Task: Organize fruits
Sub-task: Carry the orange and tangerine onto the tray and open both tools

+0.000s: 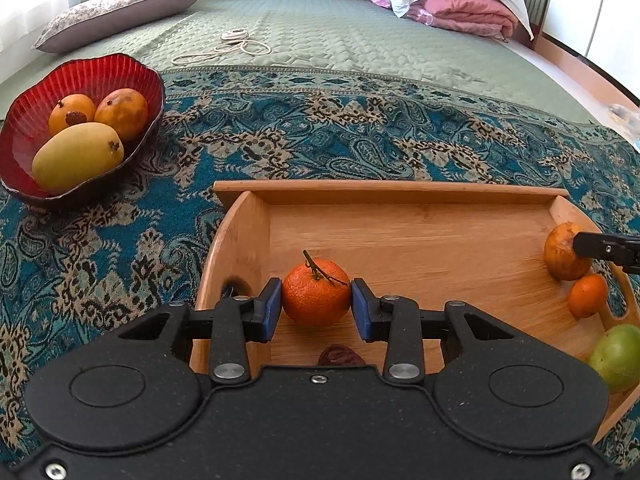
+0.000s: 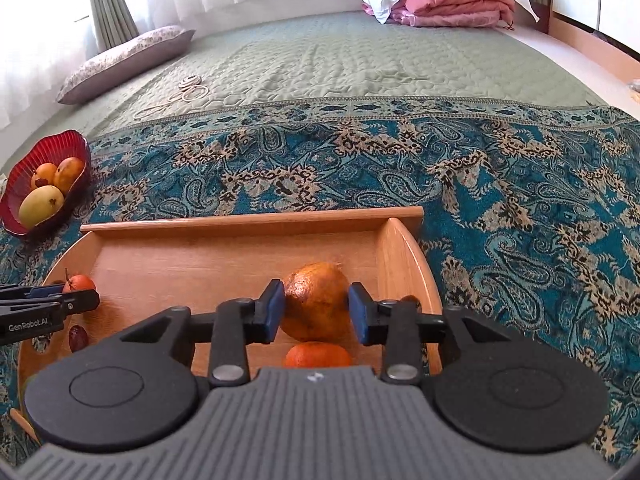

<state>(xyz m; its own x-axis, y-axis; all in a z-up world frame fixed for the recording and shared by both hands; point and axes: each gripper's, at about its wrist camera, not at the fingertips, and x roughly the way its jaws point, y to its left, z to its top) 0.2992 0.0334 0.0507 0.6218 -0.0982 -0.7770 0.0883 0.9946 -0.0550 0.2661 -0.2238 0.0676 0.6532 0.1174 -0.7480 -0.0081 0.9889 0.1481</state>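
Observation:
A wooden tray point(image 1: 400, 200) lies on a patterned blue cloth on the bed. My left gripper point(image 1: 316, 306) is shut on a stemmed orange mandarin point(image 1: 316, 292) in the tray's left part. My right gripper point(image 2: 316, 306) is shut on a larger brownish-orange fruit point(image 2: 316, 304) by the tray's right wall point(image 2: 396, 256); that fruit point(image 1: 562, 252) and a right finger point(image 1: 600, 246) also show in the left wrist view. A small mandarin point(image 1: 587, 295), a green fruit point(image 1: 618, 356) and a dark date point(image 1: 340, 357) lie in the tray. A red glass bowl point(image 1: 100, 72) holds three mangoes point(image 1: 78, 156).
A floral pillow point(image 1: 116, 12) and a coiled white cable point(image 1: 236, 42) lie on the green quilt behind. Folded pink and white bedding point(image 1: 460, 4) is stacked at the back right. The red bowl point(image 2: 44, 156) stands left of the tray. The bed's edge runs along the right.

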